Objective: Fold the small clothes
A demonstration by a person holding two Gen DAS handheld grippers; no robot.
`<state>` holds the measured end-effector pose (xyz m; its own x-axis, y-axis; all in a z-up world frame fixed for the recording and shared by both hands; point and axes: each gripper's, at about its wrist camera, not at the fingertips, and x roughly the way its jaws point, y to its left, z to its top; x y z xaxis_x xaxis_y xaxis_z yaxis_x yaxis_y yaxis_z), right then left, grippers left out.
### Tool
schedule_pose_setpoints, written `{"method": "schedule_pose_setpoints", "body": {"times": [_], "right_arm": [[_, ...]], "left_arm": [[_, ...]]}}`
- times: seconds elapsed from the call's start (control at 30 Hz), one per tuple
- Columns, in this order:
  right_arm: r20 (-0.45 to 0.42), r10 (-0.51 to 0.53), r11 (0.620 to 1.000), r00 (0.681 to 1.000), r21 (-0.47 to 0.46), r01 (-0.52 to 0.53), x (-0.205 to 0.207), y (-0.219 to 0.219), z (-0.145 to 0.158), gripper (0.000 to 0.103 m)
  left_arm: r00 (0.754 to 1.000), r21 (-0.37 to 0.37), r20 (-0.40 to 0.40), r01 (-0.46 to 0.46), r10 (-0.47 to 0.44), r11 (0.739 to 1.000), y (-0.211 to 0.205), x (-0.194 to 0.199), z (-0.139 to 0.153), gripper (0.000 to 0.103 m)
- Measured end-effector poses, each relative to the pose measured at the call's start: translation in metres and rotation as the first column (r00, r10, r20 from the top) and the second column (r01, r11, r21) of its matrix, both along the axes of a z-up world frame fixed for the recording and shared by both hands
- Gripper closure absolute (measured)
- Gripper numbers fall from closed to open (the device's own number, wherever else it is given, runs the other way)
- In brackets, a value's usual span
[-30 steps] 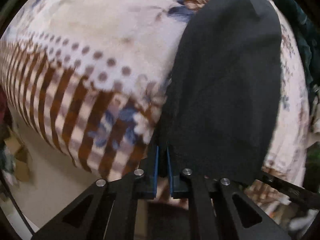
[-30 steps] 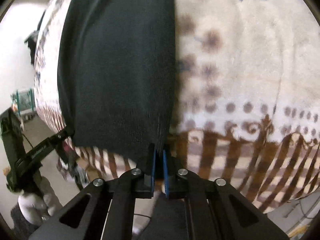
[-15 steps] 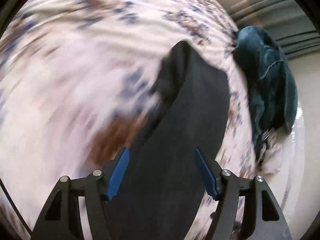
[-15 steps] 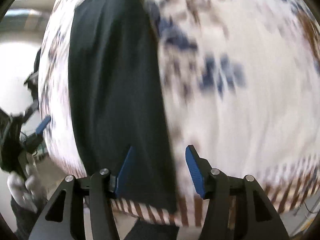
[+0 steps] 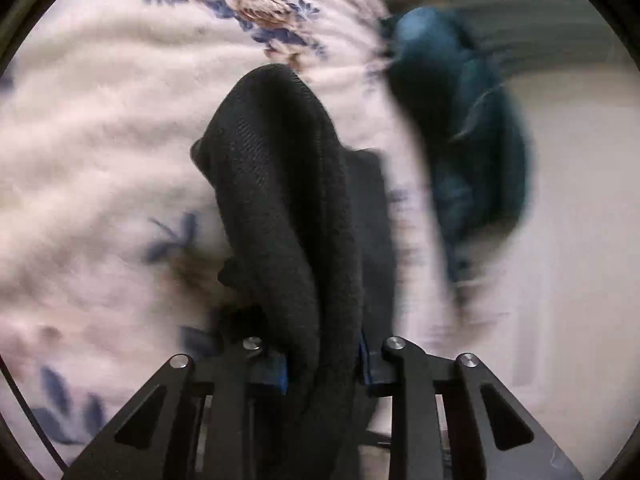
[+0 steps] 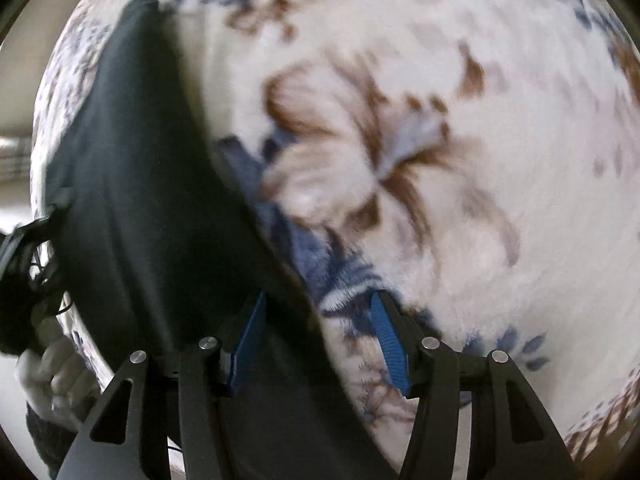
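Observation:
A black knit garment (image 5: 288, 208) lies on a fleecy floral blanket (image 5: 100, 120). In the left wrist view my left gripper (image 5: 322, 360) has closed around a bunched fold of it, and the cloth rises in a hump between the blue pads. In the right wrist view the same black garment (image 6: 132, 184) lies flat to the left. My right gripper (image 6: 320, 340) is open, with the garment's edge running between its blue pads (image 6: 390, 344).
A dark teal garment (image 5: 460, 128) lies heaped at the blanket's far right edge, blurred by motion. Pale floor shows beyond it. A gloved hand (image 6: 52, 372) holding the other gripper shows at the left of the right wrist view.
Both grippers opened from their earlier grip and moved forward along the garment. The left one has since closed on a bunched fold. The right one remains open.

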<state>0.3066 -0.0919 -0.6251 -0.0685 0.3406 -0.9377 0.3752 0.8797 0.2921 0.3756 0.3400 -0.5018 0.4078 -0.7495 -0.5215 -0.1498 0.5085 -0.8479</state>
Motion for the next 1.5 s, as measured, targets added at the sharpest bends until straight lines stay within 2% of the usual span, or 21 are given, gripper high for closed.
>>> {"method": "schedule_pose_setpoints", "body": {"times": [0.07,0.1,0.17,0.23,0.3,0.4,0.43,0.5,0.53,0.63,0.7,0.73,0.87,0.93,1.03,1.13,1.17,1.23,1.3,1.4,1.5], "right_arm": [[0.003,0.000,1.000,1.000,0.007,0.000,-0.002,-0.006,0.000,0.046],[0.004,0.006,1.000,1.000,0.010,-0.006,-0.005,-0.018,0.003,0.046],[-0.004,0.017,1.000,1.000,0.010,-0.017,-0.005,-0.017,0.005,0.046],[-0.016,0.026,1.000,1.000,0.012,-0.026,-0.001,-0.009,0.007,0.046],[-0.020,0.042,0.999,0.999,-0.004,-0.042,0.003,-0.002,0.013,0.046],[0.006,0.066,0.998,0.998,-0.020,-0.065,0.020,0.001,0.020,0.046],[0.015,0.071,0.997,0.997,-0.015,-0.071,0.023,0.001,0.025,0.046],[0.025,0.078,0.997,0.997,-0.008,-0.078,0.025,0.001,0.032,0.046],[0.028,0.084,0.996,0.996,-0.006,-0.084,0.025,0.001,0.034,0.046],[0.020,0.095,0.995,0.995,-0.012,-0.095,0.025,-0.003,0.036,0.046],[0.014,0.095,0.995,0.995,-0.012,-0.095,0.017,0.002,0.028,0.046],[0.016,0.094,0.996,0.995,-0.005,-0.094,0.015,0.001,0.031,0.046],[0.003,0.119,0.993,0.993,0.013,-0.119,-0.006,-0.007,0.043,0.046],[-0.015,0.130,0.991,0.991,0.042,-0.129,-0.026,-0.010,0.039,0.046],[-0.044,0.145,0.986,0.988,0.084,-0.141,-0.054,-0.016,0.046,0.043],[-0.078,0.175,0.980,0.982,0.110,-0.166,-0.088,-0.021,0.049,0.042],[-0.086,0.189,0.977,0.978,0.116,-0.179,-0.098,-0.021,0.049,0.042],[-0.104,0.233,0.967,0.967,0.127,-0.219,-0.128,-0.020,0.047,0.042],[-0.130,0.261,0.961,0.956,0.127,-0.245,-0.151,-0.019,0.047,0.042],[-0.154,0.291,0.951,0.944,0.151,-0.268,-0.188,-0.021,0.051,0.042],[-0.170,0.309,0.945,0.936,0.167,-0.281,-0.215,-0.020,0.046,0.042]], "left_arm": [[0.997,-0.182,-0.047,-0.061,0.053,0.981,0.017,-0.008,-0.025,0.081],[0.995,-0.201,-0.078,-0.079,0.064,0.976,0.023,-0.009,-0.035,0.080],[0.989,-0.092,-0.133,-0.074,0.062,0.993,0.032,-0.008,-0.046,0.073],[0.987,-0.073,-0.154,-0.053,0.041,0.996,0.032,-0.007,-0.039,0.066],[0.989,-0.034,-0.144,-0.051,0.046,0.998,0.031,-0.003,-0.026,0.062],[0.995,0.067,-0.094,-0.036,0.042,0.997,0.025,0.001,-0.001,0.049],[0.995,0.078,-0.096,-0.028,0.036,0.997,0.021,0.009,-0.002,0.049],[0.994,0.164,-0.100,-0.028,0.045,0.986,0.014,0.026,-0.012,0.051],[0.991,0.214,-0.123,-0.032,0.059,0.976,0.014,0.039,-0.025,0.061],[0.983,0.188,-0.173,-0.034,0.067,0.982,0.022,0.053,-0.040,0.061],[0.981,0.173,-0.185,-0.026,0.058,0.985,0.026,0.050,-0.032,0.060],[0.982,0.186,-0.183,-0.014,0.048,0.982,0.028,0.043,-0.024,0.054],[0.988,0.232,-0.155,0.050,-0.014,0.971,0.029,-0.005,0.007,0.027],[0.985,0.254,-0.165,0.082,-0.040,0.964,0.025,-0.036,0.017,0.022],[0.974,0.251,-0.227,0.085,-0.027,0.964,0.016,-0.103,0.025,0.022],[0.955,0.301,-0.295,0.117,-0.024,0.946,-0.008,-0.171,0.028,0.022],[0.947,0.325,-0.320,0.145,-0.036,0.935,-0.019,-0.188,0.025,0.022],[0.916,0.409,-0.397,0.227,-0.051,0.884,-0.047,-0.231,0.014,0.022],[0.885,0.440,-0.461,0.284,-0.056,0.852,-0.065,-0.267,0.003,0.022],[0.853,0.430,-0.521,0.292,-0.029,0.854,-0.077,-0.310,-0.010,0.022],[0.852,0.430,-0.524,0.257,0.007,0.866,-0.080,-0.331,-0.016,0.022]]}}
